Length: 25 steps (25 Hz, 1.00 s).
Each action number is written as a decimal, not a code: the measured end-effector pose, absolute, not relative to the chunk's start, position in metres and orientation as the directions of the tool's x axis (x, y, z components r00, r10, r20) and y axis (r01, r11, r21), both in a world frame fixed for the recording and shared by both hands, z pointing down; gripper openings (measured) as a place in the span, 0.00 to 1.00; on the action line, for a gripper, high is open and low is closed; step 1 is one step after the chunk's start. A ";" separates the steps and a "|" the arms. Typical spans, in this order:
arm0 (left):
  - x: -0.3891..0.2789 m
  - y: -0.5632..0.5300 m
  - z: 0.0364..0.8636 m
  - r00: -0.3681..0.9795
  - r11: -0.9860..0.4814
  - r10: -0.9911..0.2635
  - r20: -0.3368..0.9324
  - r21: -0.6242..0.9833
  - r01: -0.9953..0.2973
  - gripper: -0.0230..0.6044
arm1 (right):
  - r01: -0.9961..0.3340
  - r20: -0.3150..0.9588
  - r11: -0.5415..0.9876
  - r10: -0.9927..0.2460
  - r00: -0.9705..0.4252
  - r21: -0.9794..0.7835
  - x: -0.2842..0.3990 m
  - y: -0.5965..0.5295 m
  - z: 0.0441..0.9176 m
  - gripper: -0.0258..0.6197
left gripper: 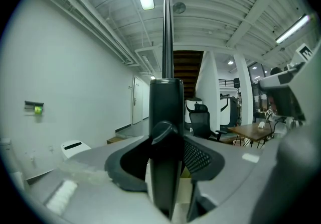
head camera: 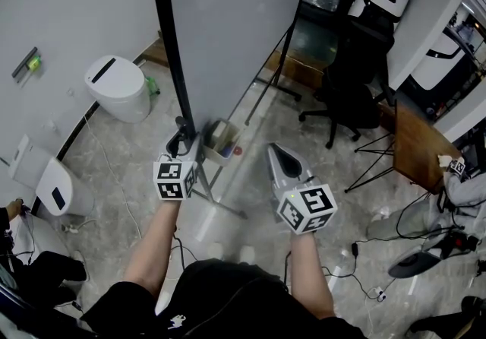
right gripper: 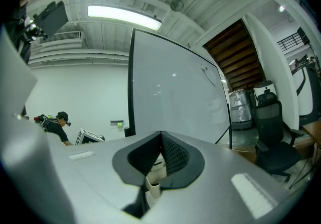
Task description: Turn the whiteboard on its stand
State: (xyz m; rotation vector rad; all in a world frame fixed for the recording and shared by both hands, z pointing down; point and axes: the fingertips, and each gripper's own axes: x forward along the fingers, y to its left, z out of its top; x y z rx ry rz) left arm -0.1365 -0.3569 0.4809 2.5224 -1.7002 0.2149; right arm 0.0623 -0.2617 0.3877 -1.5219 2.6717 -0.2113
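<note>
**Mia:** What is the left hand-held gripper doing?

**Ben:** It is clamped on the black frame at the left edge of the board. In the left gripper view, the frame stands right between the jaws and both pads press on it.

**Mia:** Where is the board?

**Ben:** The board stands up tall on its stand, on the floor. It is at twelve o'clock from the person. A white bin sits at ten o'clock, well apart from it.

**Mia:** And the right hand-held gripper?

**Ben:** It hangs at one o'clock, near the face of the board but not touching it. Its jaws are together and there is nothing in them.

**Mia:** So which step is this?

**Ben:** I think the grab is done and the turn is the step now.

**Mia:** What comes next?

**Ben:** I think the left one has to swing that edge round. It needs a tight grip so the frame does not slip out. It should go slowly so the stand does not wobble. The right one could push flat on the board to help.
</note>
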 end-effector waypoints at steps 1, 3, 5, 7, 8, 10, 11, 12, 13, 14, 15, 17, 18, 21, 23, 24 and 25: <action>-0.137 -0.355 0.481 0.370 -0.376 -0.914 0.168 -0.003 -0.927 0.35 | -0.851 0.015 0.504 -0.859 -0.512 -0.150 0.063 -0.261 0.387 0.05; -0.137 -0.350 0.481 0.371 -0.377 -0.913 0.169 -0.002 -0.926 0.35 | -0.850 0.014 0.504 -0.859 -0.512 -0.152 0.064 -0.258 0.387 0.05; -0.138 -0.347 0.481 0.371 -0.376 -0.913 0.171 -0.002 -0.926 0.35 | -0.850 0.014 0.505 -0.859 -0.512 -0.150 0.064 -0.257 0.388 0.05; -0.140 -0.345 0.481 0.368 -0.374 -0.914 0.170 -0.002 -0.927 0.35 | -0.850 0.015 0.506 -0.858 -0.513 -0.149 0.063 -0.258 0.388 0.05; -0.141 -0.343 0.481 0.367 -0.372 -0.915 0.168 -0.002 -0.928 0.35 | -0.849 0.016 0.507 -0.857 -0.515 -0.149 0.062 -0.257 0.388 0.05; -0.145 -0.339 0.480 0.365 -0.370 -0.916 0.166 -0.003 -0.929 0.35 | -0.846 0.018 0.511 -0.854 -0.519 -0.149 0.059 -0.255 0.389 0.05; -0.147 -0.336 0.480 0.364 -0.369 -0.917 0.166 -0.004 -0.929 0.35 | -0.845 0.018 0.514 -0.853 -0.522 -0.149 0.057 -0.254 0.389 0.05; -0.149 -0.333 0.481 0.363 -0.368 -0.917 0.167 -0.004 -0.930 0.35 | -0.844 0.018 0.515 -0.852 -0.524 -0.149 0.056 -0.253 0.389 0.05; -0.150 -0.331 0.481 0.362 -0.368 -0.917 0.168 -0.004 -0.930 0.35 | -0.843 0.018 0.517 -0.851 -0.525 -0.149 0.055 -0.253 0.389 0.05; -0.151 -0.330 0.480 0.361 -0.367 -0.917 0.168 -0.005 -0.930 0.35 | -0.842 0.018 0.518 -0.850 -0.527 -0.149 0.055 -0.253 0.389 0.05; -0.153 -0.328 0.480 0.359 -0.365 -0.918 0.168 -0.006 -0.931 0.35 | -0.841 0.018 0.521 -0.848 -0.529 -0.149 0.054 -0.253 0.388 0.05; -0.155 -0.322 0.480 0.358 -0.364 -0.919 0.166 -0.010 -0.931 0.35 | -0.837 0.018 0.527 -0.845 -0.535 -0.148 0.052 -0.252 0.388 0.05; -0.156 -0.318 0.480 0.358 -0.365 -0.919 0.166 -0.012 -0.931 0.35 | -0.835 0.017 0.530 -0.843 -0.538 -0.147 0.051 -0.250 0.389 0.05; -0.159 -0.310 0.482 0.355 -0.362 -0.920 0.168 -0.011 -0.932 0.35 | -0.830 0.014 0.539 -0.838 -0.546 -0.145 0.047 -0.246 0.389 0.05; -0.161 -0.307 0.482 0.353 -0.360 -0.920 0.168 -0.011 -0.933 0.35 | -0.826 0.013 0.545 -0.834 -0.552 -0.141 0.043 -0.245 0.387 0.05; -0.162 -0.305 0.482 0.353 -0.359 -0.921 0.167 -0.011 -0.933 0.35 | -0.825 0.012 0.548 -0.832 -0.555 -0.139 0.041 -0.245 0.387 0.05; -0.163 -0.304 0.482 0.352 -0.358 -0.921 0.166 -0.010 -0.934 0.35 | -0.824 0.012 0.549 -0.831 -0.556 -0.138 0.040 -0.244 0.387 0.05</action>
